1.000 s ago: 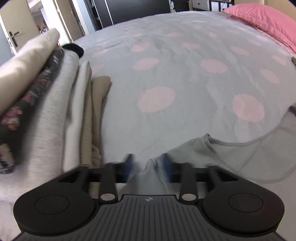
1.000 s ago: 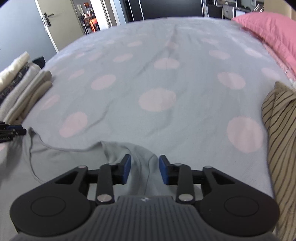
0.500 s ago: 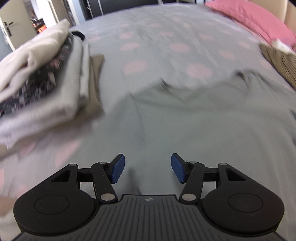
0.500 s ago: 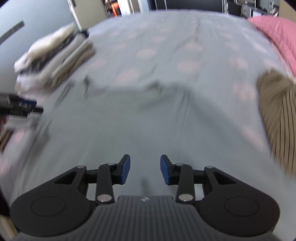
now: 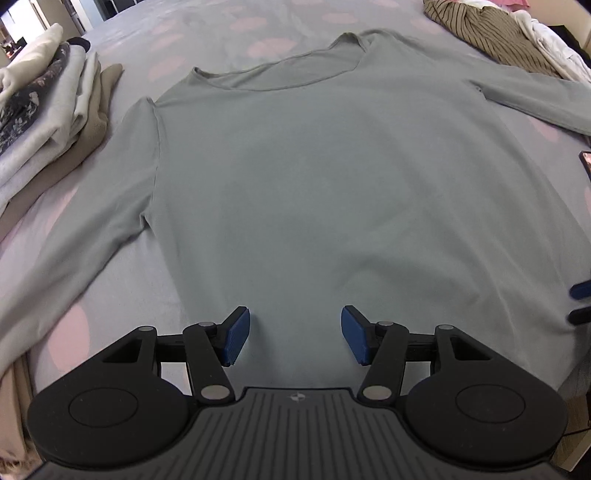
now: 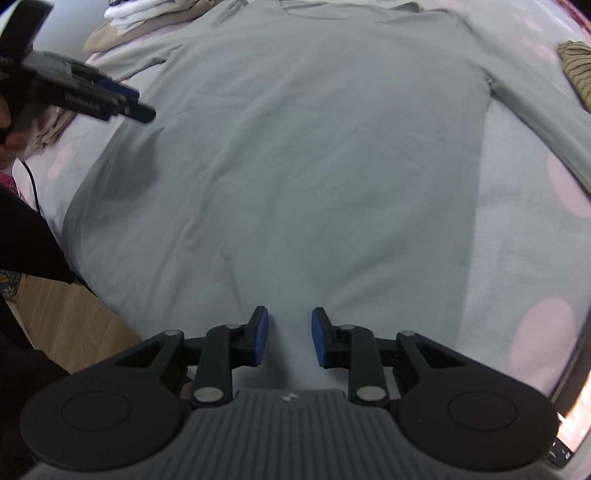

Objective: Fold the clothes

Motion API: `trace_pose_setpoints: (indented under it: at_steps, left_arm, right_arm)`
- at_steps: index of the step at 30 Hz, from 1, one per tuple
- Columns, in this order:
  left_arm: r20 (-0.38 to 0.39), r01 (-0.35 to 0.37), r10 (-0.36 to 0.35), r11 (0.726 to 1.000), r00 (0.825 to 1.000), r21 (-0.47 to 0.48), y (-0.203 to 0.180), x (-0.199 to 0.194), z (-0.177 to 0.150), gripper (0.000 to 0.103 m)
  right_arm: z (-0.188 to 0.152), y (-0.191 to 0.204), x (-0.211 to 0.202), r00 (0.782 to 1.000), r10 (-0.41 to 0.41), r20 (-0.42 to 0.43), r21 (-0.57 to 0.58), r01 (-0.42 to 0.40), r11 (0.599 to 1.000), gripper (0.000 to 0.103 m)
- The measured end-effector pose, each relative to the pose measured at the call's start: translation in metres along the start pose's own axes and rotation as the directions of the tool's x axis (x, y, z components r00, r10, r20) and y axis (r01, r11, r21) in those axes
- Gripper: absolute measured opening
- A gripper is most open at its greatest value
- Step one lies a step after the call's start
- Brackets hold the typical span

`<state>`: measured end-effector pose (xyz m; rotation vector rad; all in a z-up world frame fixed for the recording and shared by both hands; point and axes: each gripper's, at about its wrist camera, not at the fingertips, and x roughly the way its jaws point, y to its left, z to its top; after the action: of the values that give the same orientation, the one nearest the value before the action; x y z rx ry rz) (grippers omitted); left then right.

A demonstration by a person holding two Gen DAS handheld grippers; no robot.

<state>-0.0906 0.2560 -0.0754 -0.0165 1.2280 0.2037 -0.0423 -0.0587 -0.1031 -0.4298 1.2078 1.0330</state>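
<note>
While a grey long-sleeved top (image 5: 314, 177) lies flat across the spotted bedspread (image 5: 221, 33), filling mid-frame, the left gripper (image 5: 291, 336) gapes wide and empty at the bottom; the right gripper (image 6: 289, 341), narrower, also grips nothing. Folded clothes (image 5: 48, 107) sit upper left.

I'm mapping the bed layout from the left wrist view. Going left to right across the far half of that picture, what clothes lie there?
Stack of folded clothes → grey long-sleeved shirt, spread flat on the spotted bedspread → striped brown garment at the far right.
</note>
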Motion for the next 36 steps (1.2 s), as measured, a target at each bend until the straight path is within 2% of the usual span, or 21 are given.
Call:
trace_pose_setpoints:
  at_steps: [4,7,10,15,21,23,29,31,36]
  left_arm:
    - [0.020,-0.018,0.019,0.999,1.000,-0.037,0.002,-0.005,0.001,0.053]
    - [0.037,-0.029,0.031,0.998,0.999,-0.061,0.005,-0.008,0.006,0.053]
    - [0.050,-0.035,0.039,0.996,0.998,-0.081,0.008,-0.009,0.012,0.053]
    - [0.069,-0.036,0.043,0.994,0.997,-0.106,0.010,-0.006,0.030,0.053]
    - [0.099,-0.036,0.048,0.992,0.994,-0.123,0.008,-0.004,0.052,0.053]
    - [0.103,-0.036,0.050,0.991,0.993,-0.133,0.008,-0.002,0.056,0.053]
    - [0.079,-0.045,0.058,0.987,0.995,-0.154,0.012,0.010,0.060,0.053]
    - [0.070,-0.051,0.062,0.986,0.996,-0.157,0.014,0.014,0.060,0.053]
    - [0.069,-0.049,0.062,0.984,0.996,-0.174,0.018,0.020,0.062,0.053]
  right_arm:
    - [0.007,-0.035,-0.037,0.991,-0.081,0.102,0.125,0.068,0.990,0.029]
    - [0.004,-0.076,-0.072,0.968,-0.185,0.168,0.245,0.141,0.959,0.029]
    - [-0.004,-0.123,-0.108,0.931,-0.301,0.208,0.378,0.207,0.902,0.029]
    - [-0.018,-0.190,-0.153,0.854,-0.468,0.225,0.561,0.279,0.780,0.030]
    - [-0.032,-0.247,-0.179,0.785,-0.581,0.212,0.691,0.300,0.657,0.030]
    - [-0.036,-0.266,-0.186,0.763,-0.608,0.216,0.733,0.284,0.618,0.037]
    - [-0.047,-0.311,-0.202,0.687,-0.693,0.219,0.816,0.260,0.516,0.041]
    - [-0.049,-0.324,-0.204,0.672,-0.709,0.213,0.829,0.261,0.495,0.042]
    - [-0.055,-0.352,-0.199,0.662,-0.722,0.200,0.850,0.250,0.465,0.044]
